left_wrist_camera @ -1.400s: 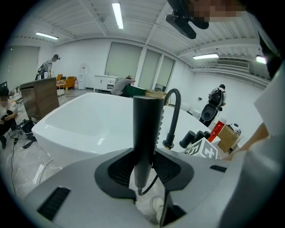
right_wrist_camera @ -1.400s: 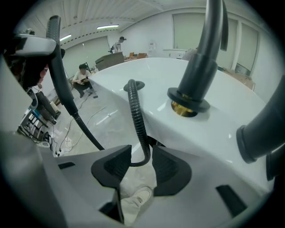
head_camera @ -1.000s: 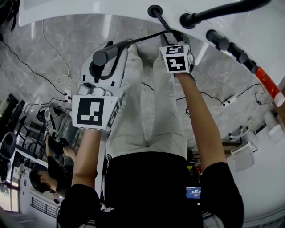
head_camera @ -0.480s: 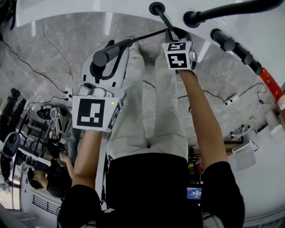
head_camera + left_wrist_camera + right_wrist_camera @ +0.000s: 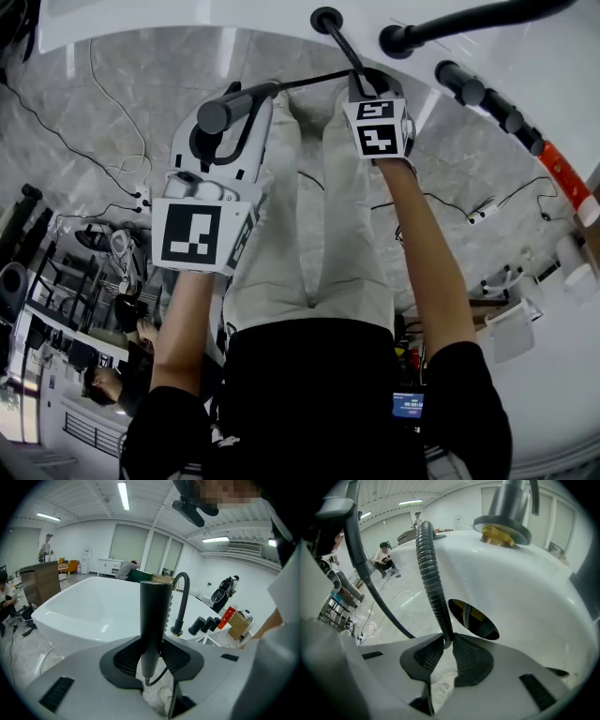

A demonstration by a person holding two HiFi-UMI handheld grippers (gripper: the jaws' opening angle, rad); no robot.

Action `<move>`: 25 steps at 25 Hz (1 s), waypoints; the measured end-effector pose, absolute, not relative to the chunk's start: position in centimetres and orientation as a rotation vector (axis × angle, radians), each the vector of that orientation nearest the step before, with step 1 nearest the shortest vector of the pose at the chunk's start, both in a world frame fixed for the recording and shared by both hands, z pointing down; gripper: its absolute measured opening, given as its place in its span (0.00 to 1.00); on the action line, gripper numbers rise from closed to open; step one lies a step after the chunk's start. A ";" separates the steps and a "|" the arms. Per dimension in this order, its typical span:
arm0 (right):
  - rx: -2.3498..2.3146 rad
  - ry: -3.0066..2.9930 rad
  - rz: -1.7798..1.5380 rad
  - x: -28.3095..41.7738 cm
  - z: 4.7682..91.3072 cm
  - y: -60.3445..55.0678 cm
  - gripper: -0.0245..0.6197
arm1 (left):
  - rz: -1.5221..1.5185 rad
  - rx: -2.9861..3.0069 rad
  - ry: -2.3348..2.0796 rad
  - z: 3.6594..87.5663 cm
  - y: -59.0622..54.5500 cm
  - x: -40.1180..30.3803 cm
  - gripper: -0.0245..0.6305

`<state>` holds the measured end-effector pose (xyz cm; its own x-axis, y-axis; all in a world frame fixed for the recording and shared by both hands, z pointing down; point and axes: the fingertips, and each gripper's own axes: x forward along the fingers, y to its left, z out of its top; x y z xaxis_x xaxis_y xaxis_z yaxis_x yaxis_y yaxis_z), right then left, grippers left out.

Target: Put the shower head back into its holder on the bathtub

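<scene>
Left tongs (image 5: 152, 656) are clamped on the shower head (image 5: 153, 620). The dark handle stands up straight between the two pads, and both pads press on its sides. Its thin end points down past the pads, where the hose comes out in a small loop.

Right tongs (image 5: 447, 644) have just been closing. Now their pads pinch the bumpy black hose (image 5: 431, 573) between them. The hose goes up from the pads and bends away in a curve.

So the shower head is not in its holder. In the head view it lies across the tip of the left tongs (image 5: 220, 131), in front of the white bathtub (image 5: 187, 19). The hose runs from it across to the right tongs (image 5: 370, 80).

The holder (image 5: 473, 618) is a round dark hole in the flat rim of the bathtub (image 5: 525, 597). It sits just past the right tongs. A short bit of hose shows down inside the hole. In the head view the holder (image 5: 326, 21) looks like a black ring with the hose coming out of it.

The bowl of the bathtub (image 5: 47, 613) is smooth and white. A curved black tap (image 5: 182, 607) stands on the rim. Three black knobs (image 5: 205, 624) sit in a row just beside it.
</scene>
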<state>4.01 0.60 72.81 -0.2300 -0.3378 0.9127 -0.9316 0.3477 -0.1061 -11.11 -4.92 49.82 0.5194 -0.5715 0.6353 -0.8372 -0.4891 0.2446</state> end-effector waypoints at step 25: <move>1.148 -1.887 0.843 3.0 61.7 -0.4 0.14 | 0.595 2.282 -1.191 42.9 -6.7 -10.2 0.26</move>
